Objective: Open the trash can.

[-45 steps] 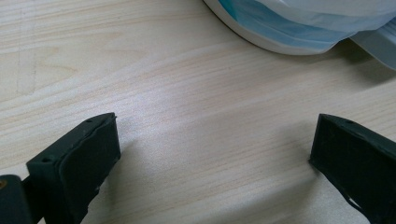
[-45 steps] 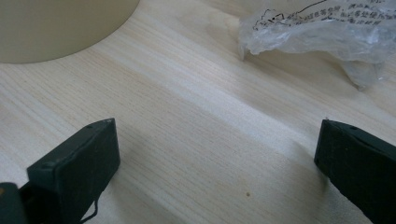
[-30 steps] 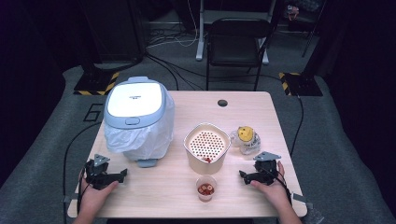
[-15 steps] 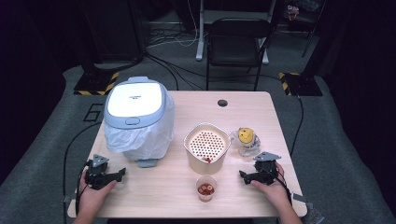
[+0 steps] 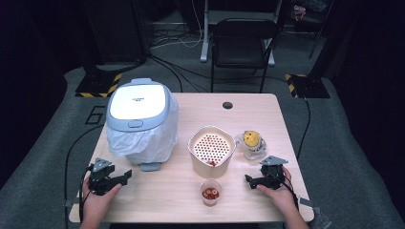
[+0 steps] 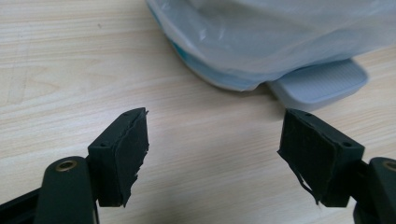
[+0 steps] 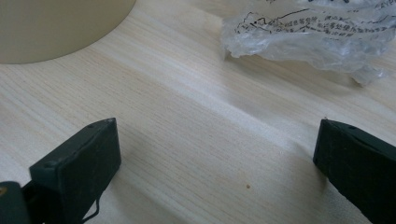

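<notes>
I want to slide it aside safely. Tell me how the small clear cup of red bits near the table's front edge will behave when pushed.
The small cup looks light and thin-walled, so it probably slides easily on the smooth table. Pushed near the rim, it may tip. It has no lid, so its red contents could spill.

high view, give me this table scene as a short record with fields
table: light wood
back left: pedal bin with clear liner, lid shut
centre: cream strainer pot
front centre: small cup with red pieces
right of pot: yellow item in clear wrap
left gripper: open, nothing between its fingers, jaws have just been closing
right gripper: open, holding nothing
</notes>
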A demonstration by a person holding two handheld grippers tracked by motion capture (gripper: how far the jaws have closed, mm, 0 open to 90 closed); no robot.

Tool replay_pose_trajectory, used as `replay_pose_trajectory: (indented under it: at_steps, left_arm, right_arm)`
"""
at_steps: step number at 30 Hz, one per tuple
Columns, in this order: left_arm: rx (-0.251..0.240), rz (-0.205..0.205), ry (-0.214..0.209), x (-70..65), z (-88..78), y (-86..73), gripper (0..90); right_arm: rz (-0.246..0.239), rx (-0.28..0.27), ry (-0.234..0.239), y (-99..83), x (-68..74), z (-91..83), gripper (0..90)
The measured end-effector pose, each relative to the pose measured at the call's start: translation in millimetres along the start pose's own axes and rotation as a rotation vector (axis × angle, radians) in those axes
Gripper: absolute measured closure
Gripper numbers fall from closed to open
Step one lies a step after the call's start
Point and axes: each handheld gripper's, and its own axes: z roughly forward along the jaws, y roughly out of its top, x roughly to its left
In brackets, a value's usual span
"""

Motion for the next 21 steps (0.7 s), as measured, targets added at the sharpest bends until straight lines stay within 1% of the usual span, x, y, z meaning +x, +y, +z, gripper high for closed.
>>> replay_pose_trajectory:
  at_steps: [2, 3, 4, 5, 7, 9, 10, 11, 12, 13, 14, 16, 17, 18, 19, 20, 21]
  left_arm:
    - [-0.003, -0.009, -0.002, -5.2, -3.7, 2.8, 25.4]
    - [-0.003, -0.009, -0.002, -5.2, -3.7, 2.8, 25.6]
    - [0.007, -0.006, 0.000, -9.6, -6.5, 5.0, 26.4]
    - [0.006, -0.014, -0.003, -12.7, -6.8, 5.8, 26.7]
    - [0.008, -0.009, -0.004, -14.9, -7.5, 6.7, 26.7]
    - [0.008, -0.016, -0.004, -21.1, -8.6, 8.3, 27.5]
    - [0.010, -0.025, -0.013, -24.3, -9.1, 9.1, 27.5]
    - [0.017, -0.024, -0.019, -26.3, -9.7, 9.7, 34.2]
    - [0.021, -0.014, -0.020, -32.8, -9.6, 11.4, 35.1]
    - [0.021, -0.014, -0.020, -32.8, -9.6, 11.4, 35.1]
    - [0.016, -0.009, -0.013, -37.3, -8.3, 12.3, 35.1]
    - [0.023, -0.015, -0.027, -41.1, -6.5, 13.6, 35.1]
    - [0.028, -0.014, -0.026, -44.0, -4.3, 14.0, 35.1]
    - [0.029, -0.019, -0.019, -48.1, -0.9, 14.1, 34.4]
    - [0.029, -0.019, -0.019, -48.1, -0.9, 14.1, 33.7]
    - [0.033, -0.015, -0.012, -51.0, 1.9, 14.3, 33.7]
    - [0.027, -0.011, 0.003, -52.9, 4.0, 14.3, 29.6]
  right_arm:
    - [0.003, 0.001, -0.001, -0.1, 0.2, -0.1, 0.2]
    - [0.003, 0.001, -0.001, -0.1, 0.2, -0.1, 0.2]
    - [0.003, 0.001, -0.001, -0.1, 0.3, -0.1, 0.2]
    - [0.003, 0.002, -0.002, -0.1, 0.3, -0.2, 0.2]
    - [0.006, 0.002, -0.004, -0.1, 0.5, -0.3, 0.2]
    - [0.005, 0.002, -0.004, -0.2, 0.6, -0.3, 0.2]
    - [0.005, 0.002, -0.004, -0.2, 0.6, -0.3, 0.2]
    - [0.006, 0.002, -0.004, -0.2, 0.6, -0.4, 0.2]
    - [0.005, 0.004, -0.006, -0.2, 0.6, -0.5, 0.2]
    - [0.005, 0.004, -0.006, -0.2, 0.6, -0.5, 0.2]
    - [0.007, 0.003, -0.007, -0.1, 0.7, -0.4, 0.2]
    - [0.005, 0.002, -0.004, -0.2, 0.6, -0.3, 0.2]
    - [0.007, 0.003, -0.006, -0.1, 0.7, -0.4, 0.2]
    - [0.006, 0.003, -0.006, -0.2, 0.7, -0.4, 0.2]
    - [0.006, 0.003, -0.006, -0.2, 0.7, -0.4, 0.2]
    - [0.005, 0.002, -0.004, -0.2, 0.5, -0.4, 0.2]
    - [0.006, 0.002, -0.004, -0.2, 0.6, -0.3, 0.2]
